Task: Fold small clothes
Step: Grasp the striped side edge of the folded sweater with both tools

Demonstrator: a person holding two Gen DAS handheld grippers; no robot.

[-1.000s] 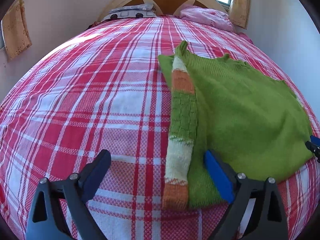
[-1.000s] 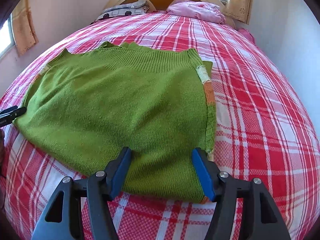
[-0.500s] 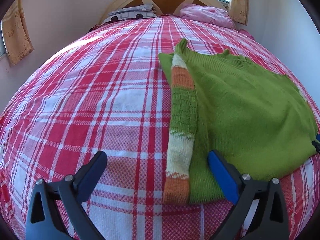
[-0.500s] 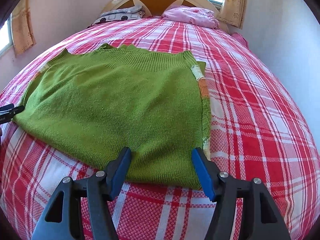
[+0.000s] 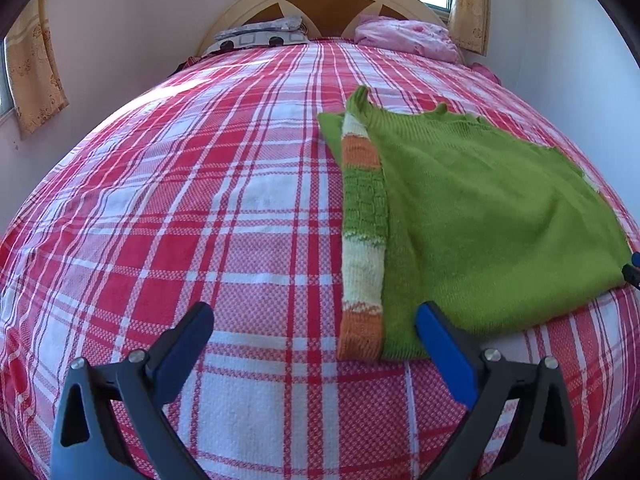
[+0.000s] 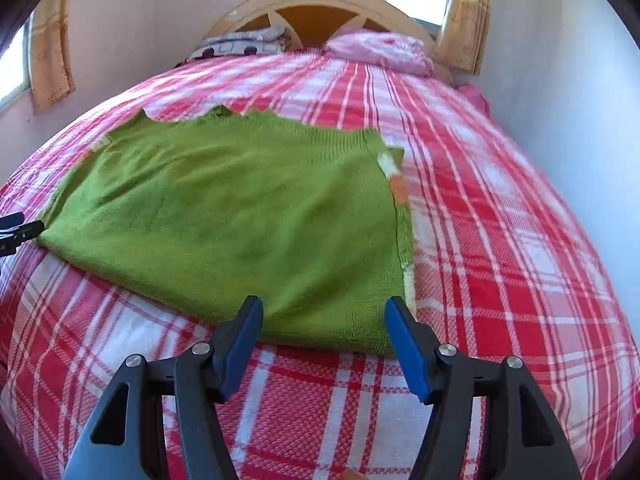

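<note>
both grippers, left (image 5: 314, 334) and right (image 6: 323, 322), wide open and empty above green sweater (image 6: 240, 216) on plaid bed (image 5: 180, 208)

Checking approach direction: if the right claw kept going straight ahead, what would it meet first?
Probably the near hem of the green sweater, which lies just ahead of the open right claw; depth is uncertain.

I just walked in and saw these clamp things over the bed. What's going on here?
A person is folding a small green sweater on a bed with a red plaid bedspread, holding a two-finger tool in each hand. The sweater lies flat, striped sleeves tucked along its sides. The left tool and the right tool are both open, hovering near the sweater's near edge, gripping nothing.
</note>
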